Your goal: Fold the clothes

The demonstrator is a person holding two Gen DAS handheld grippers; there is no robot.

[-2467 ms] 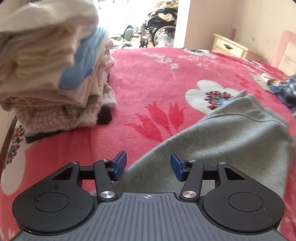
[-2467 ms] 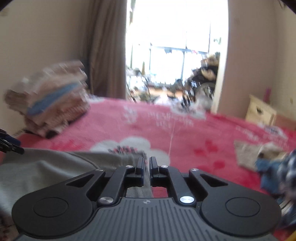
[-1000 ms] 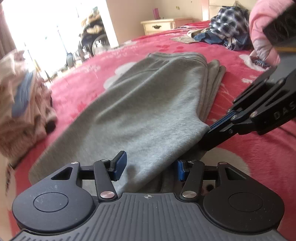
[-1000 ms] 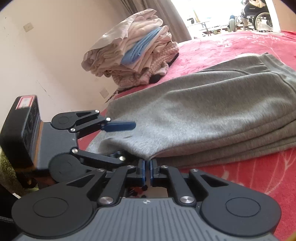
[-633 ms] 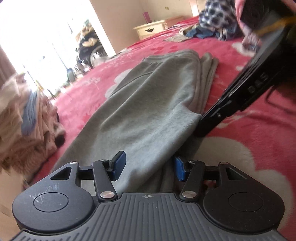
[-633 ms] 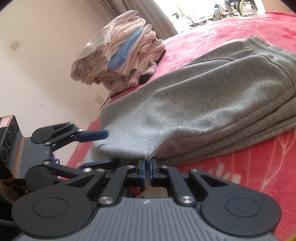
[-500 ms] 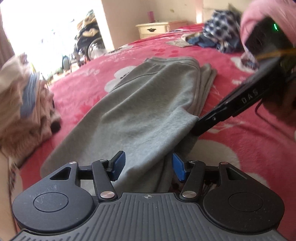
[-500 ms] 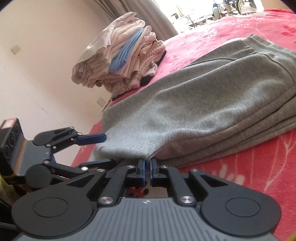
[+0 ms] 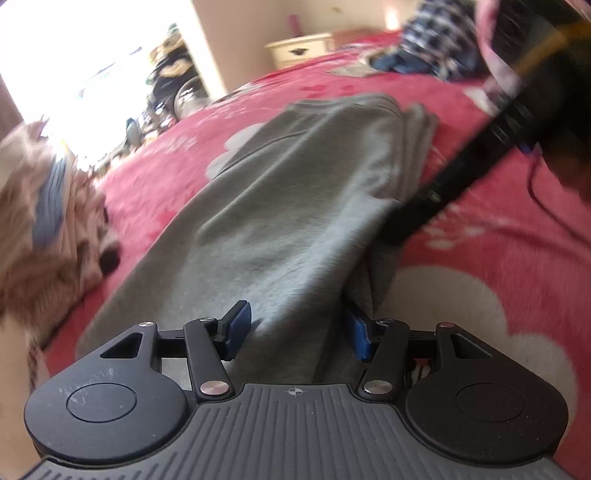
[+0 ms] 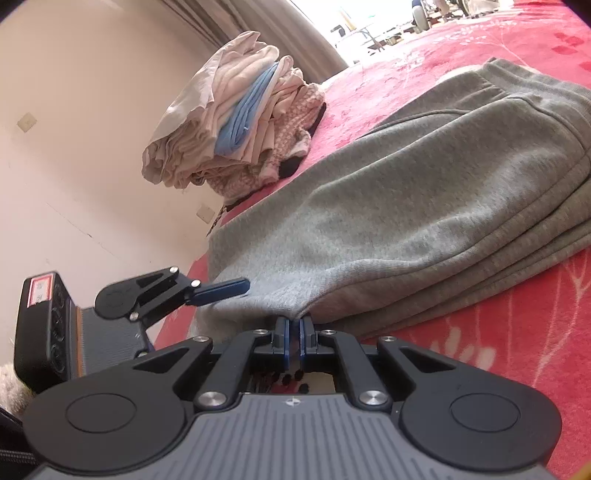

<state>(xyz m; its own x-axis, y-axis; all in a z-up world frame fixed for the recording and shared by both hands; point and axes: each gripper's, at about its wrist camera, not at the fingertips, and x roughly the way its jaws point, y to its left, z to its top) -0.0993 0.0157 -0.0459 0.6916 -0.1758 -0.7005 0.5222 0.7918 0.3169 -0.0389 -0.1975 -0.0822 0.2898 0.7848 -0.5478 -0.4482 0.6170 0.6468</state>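
A red bedspread [image 10: 517,354] with white flower shapes covers the bed. By the cream wall [image 10: 74,110], a stack of folded cream and pink laundry [image 10: 236,129] holds one light blue piece. A cream nightstand [image 9: 301,51] stands against the far wall, beside a bright opening where what may be a wheelchair [image 9: 177,88] shows, blurred. A curtain [image 10: 251,22] hangs behind the stack.

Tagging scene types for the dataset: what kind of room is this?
Most likely a home bedroom: a bed with a red floral blanket, a cream nightstand by the wall, and a stack of folded laundry on the bed.
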